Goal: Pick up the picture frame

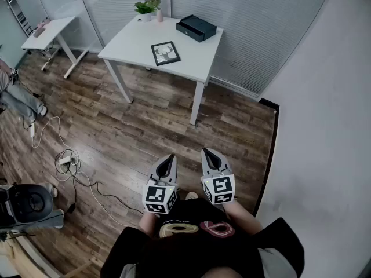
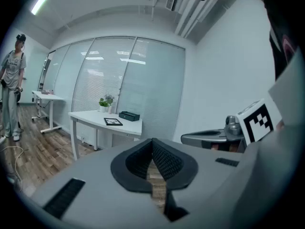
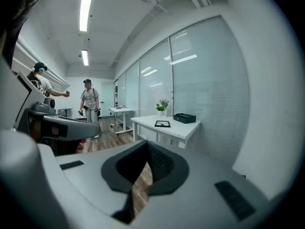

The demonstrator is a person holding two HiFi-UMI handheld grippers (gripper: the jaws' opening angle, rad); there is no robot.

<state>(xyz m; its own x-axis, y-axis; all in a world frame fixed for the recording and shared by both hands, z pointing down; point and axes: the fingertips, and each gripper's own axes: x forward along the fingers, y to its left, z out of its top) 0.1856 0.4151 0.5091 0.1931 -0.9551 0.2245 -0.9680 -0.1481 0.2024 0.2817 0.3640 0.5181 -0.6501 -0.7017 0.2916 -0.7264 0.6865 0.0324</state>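
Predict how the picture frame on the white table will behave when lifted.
The picture frame looks thin and rigid: probably stiff and light. Lying flat on the table, it should not roll or tip, but offers little edge to grip. Its front may be glazed: possibly slippery, fragile.

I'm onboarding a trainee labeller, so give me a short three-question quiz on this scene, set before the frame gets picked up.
1. True or false: the picture frame lies flat on the white table.
2. What sits on the table beyond the frame, toward the blinds? A) black box B) laptop C) mug
3. Are the left tongs and right tongs open or shut, and what do they hold?

Key: 1 true. 2 A. 3 Both shut, holding nothing, well short of the table.
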